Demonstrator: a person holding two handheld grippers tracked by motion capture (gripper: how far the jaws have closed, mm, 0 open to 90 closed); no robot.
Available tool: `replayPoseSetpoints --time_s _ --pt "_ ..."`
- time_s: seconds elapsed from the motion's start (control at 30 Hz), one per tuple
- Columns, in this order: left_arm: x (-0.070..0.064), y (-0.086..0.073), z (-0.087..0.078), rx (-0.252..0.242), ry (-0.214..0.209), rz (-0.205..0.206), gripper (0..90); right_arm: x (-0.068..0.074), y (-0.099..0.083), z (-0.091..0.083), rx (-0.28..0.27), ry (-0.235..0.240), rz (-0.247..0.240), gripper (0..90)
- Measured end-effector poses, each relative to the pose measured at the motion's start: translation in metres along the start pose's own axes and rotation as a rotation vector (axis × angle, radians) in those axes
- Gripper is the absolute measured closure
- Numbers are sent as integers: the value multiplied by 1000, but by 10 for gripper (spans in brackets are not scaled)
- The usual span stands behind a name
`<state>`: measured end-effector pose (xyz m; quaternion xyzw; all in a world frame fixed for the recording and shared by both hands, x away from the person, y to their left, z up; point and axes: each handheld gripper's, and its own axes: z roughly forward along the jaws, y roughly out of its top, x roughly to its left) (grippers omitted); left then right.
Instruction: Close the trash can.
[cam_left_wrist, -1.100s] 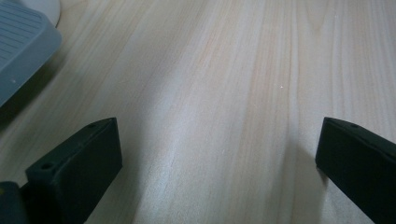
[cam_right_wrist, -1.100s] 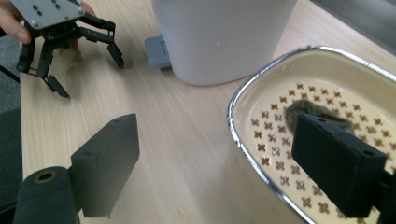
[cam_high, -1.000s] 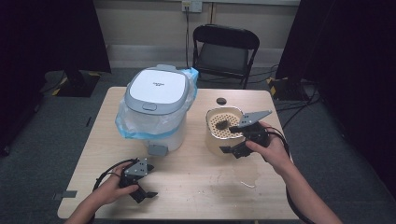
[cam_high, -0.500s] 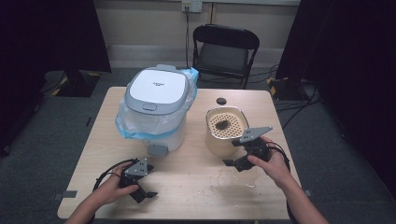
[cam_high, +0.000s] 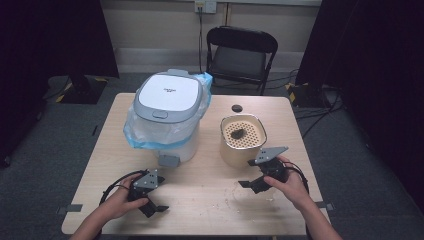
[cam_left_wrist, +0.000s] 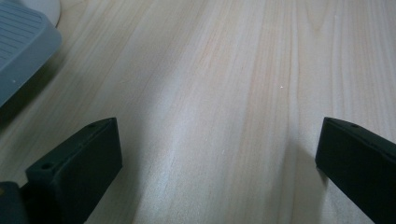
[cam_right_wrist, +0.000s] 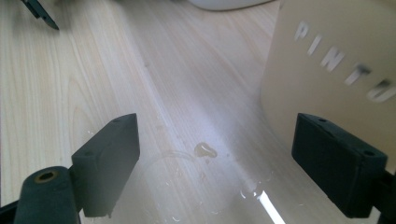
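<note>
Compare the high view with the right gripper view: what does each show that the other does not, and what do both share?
High view alone: the bin with its closed lid, the chair, the perforated top of the canister, and both hands. Right gripper view alone: the raised lettering on the canister's side and wet marks on the table. Both share the canister, the table and the open right gripper.

The left gripper (cam_high: 145, 196) is showing a black body with a grey three-cornered plate on top and a black cable looping at its left. The right gripper (cam_high: 262, 176) is wearing the same grey plate and black cable. Both are carrying blocky black jaws with small screw holes.
</note>
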<state>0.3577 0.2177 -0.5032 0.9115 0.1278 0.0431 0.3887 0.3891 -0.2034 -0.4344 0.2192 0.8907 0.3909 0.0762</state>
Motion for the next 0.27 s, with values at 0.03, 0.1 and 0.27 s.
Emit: replayPoseSetpoints --time_s 0.03,0.1,0.27 --pt "0 0 0 -1 5 1 0 1 -2 1 5 2 0 146" --pt "0 0 0 -1 5 1 0 1 -6 4 9 2 -2 146" --pt "0 0 0 0 5 1 0 5 -13 11 17 18 -3 146"
